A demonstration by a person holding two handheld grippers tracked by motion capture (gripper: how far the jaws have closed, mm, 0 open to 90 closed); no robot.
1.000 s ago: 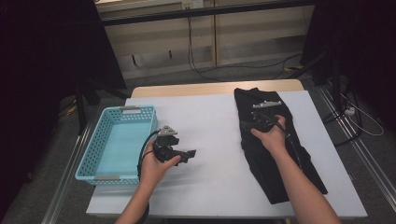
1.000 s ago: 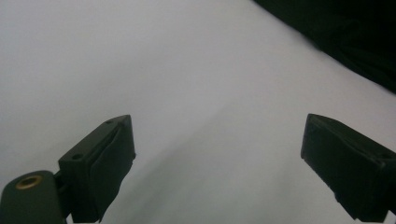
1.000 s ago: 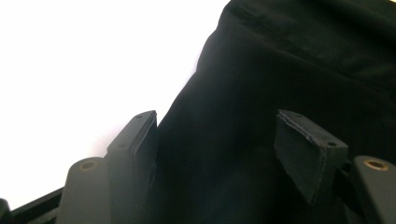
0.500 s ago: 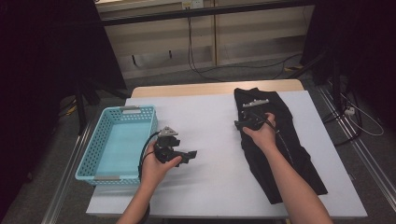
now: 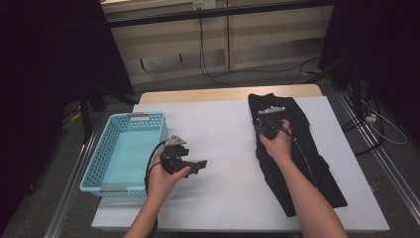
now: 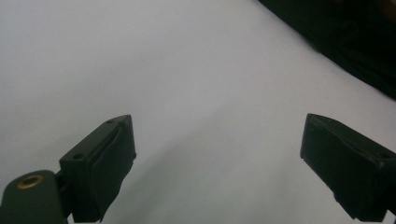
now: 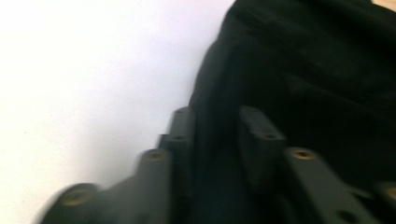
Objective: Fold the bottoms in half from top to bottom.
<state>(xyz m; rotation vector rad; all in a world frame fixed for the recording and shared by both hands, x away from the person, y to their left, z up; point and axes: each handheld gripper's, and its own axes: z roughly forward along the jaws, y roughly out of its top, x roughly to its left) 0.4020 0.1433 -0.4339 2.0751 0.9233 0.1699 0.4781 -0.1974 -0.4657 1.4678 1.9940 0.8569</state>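
A black garment (image 5: 323,174) lies lengthwise on the right half of the white table (image 5: 223,124). My right gripper (image 5: 266,125) sits at the garment's far left edge. Its jaws have just been closing, and in the right gripper view the gripper (image 7: 217,122) pinches a fold of the dark cloth (image 7: 317,70). My left gripper (image 5: 198,165) hovers over bare table just right of the basket. Its jaws stand wide apart in the left gripper view (image 6: 219,140) with nothing between them. A corner of the garment (image 6: 355,42) shows at the upper right of that view.
A light blue plastic basket (image 5: 96,159) with nothing in it stands at the table's left edge. Bare white tabletop lies between the two grippers. Beyond the far edge are a dark floor, cables and black stands.
The right gripper has shifted slightly left to the garment's edge and its jaws have closed on the cloth. The left hand has stayed in place.
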